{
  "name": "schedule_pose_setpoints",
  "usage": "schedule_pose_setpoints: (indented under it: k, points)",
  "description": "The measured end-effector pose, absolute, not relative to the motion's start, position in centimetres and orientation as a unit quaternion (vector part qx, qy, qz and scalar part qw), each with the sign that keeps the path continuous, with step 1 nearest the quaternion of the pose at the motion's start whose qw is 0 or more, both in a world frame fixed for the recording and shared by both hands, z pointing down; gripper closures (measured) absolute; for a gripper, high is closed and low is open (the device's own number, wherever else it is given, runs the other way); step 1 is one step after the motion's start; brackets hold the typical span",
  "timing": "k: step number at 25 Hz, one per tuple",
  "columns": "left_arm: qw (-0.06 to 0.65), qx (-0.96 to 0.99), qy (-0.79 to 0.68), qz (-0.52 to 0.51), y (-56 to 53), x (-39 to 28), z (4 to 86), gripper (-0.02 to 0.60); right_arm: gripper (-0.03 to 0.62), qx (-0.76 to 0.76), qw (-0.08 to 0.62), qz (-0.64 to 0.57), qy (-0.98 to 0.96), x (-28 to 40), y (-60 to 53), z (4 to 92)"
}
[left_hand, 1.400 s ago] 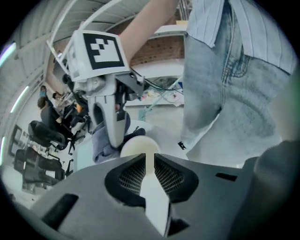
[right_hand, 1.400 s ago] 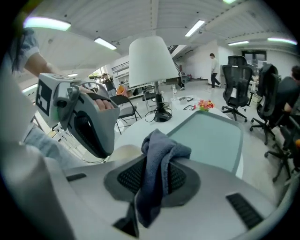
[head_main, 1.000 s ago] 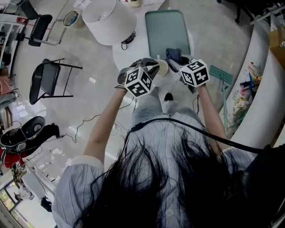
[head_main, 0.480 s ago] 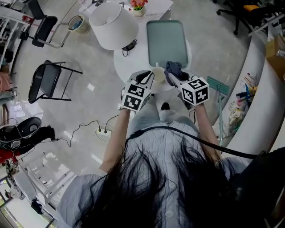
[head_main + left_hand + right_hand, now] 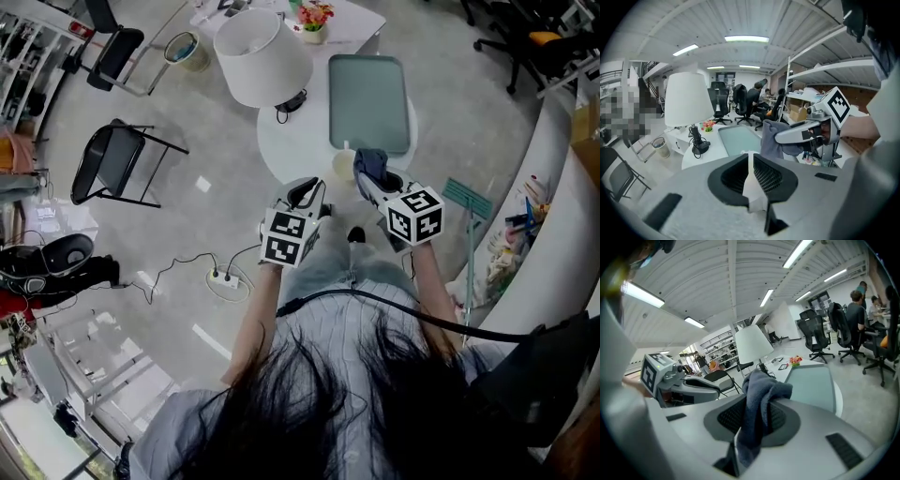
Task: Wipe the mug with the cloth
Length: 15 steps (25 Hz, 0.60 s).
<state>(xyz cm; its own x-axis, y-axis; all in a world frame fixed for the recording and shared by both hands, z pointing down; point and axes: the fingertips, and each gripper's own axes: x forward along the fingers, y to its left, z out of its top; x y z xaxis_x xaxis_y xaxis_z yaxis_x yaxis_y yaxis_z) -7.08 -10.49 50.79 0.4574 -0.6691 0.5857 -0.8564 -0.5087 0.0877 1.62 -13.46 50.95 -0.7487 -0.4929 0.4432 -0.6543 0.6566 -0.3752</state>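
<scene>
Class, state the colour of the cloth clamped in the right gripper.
The cloth is dark greyish blue, shown best in the right gripper view.

An open-plan office: black swivel chairs (image 5: 740,101) stand in rows at the far side, where people (image 5: 857,305) sit at desks; strip lights (image 5: 746,39) line the ribbed ceiling; white metal shelves (image 5: 825,68) carry boxes; the floor (image 5: 187,112) is polished grey.

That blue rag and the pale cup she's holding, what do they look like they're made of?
The cloth looks like soft terry or microfibre: matt blue-grey, with a fuzzy nap and limp, drooping folds. The mug looks like glazed ceramic, though it could be plastic: it is cream, smooth and rigid, and the pictures cannot settle which.
</scene>
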Motion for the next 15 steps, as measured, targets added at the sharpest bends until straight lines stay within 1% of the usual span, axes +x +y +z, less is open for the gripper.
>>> schedule_pose_setpoints:
  k: [9,15]
  points:
    - [0.217,0.814,-0.485,0.235,-8.4,-10.0,51.4,0.534,0.508,0.301,0.158,0.266,-0.902,-0.6,-12.1,50.9]
    - [0.194,0.821,-0.475,0.250,-7.1,-11.2,51.0,0.534,0.508,0.305,0.154,0.267,-0.901,-2.3,-11.1,50.5]
